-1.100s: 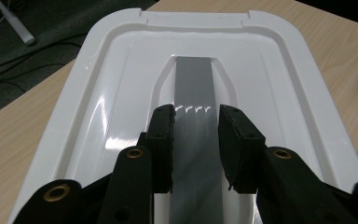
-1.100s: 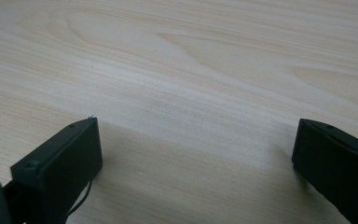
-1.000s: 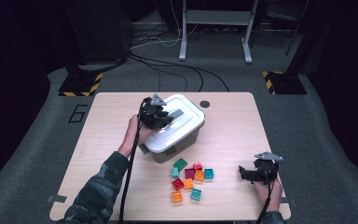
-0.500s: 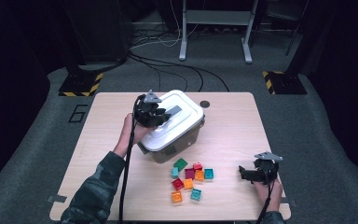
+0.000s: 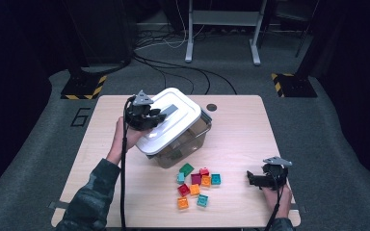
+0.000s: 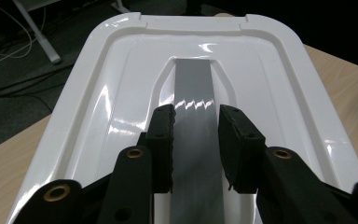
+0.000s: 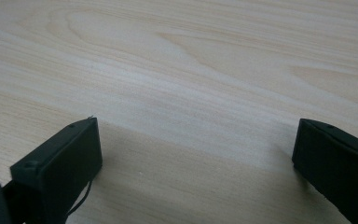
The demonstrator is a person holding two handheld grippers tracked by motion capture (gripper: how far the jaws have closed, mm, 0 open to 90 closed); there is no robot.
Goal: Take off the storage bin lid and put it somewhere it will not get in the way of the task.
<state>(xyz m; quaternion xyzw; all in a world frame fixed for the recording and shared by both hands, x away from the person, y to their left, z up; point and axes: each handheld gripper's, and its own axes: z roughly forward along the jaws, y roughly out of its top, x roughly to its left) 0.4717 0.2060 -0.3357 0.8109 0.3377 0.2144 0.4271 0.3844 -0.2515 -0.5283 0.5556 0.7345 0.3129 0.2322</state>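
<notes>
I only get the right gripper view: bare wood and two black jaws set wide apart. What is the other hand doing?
Observer: The left gripper is clamped on the grey handle of a white lid.
Operator: Is that lid on anything?
Observer: It sits slanted over a clear box; I can't tell if it's latched.
Operator: Anything near my gripper?
Observer: Coloured blocks lie on the table just beside the right gripper, not touching it.

- Counter: light wood-grain top, rounded corners.
- Cable port: dark round disc near the counter's far edge.
- Floor: grey carpet, with black cables and hazard-striped bases.
</notes>
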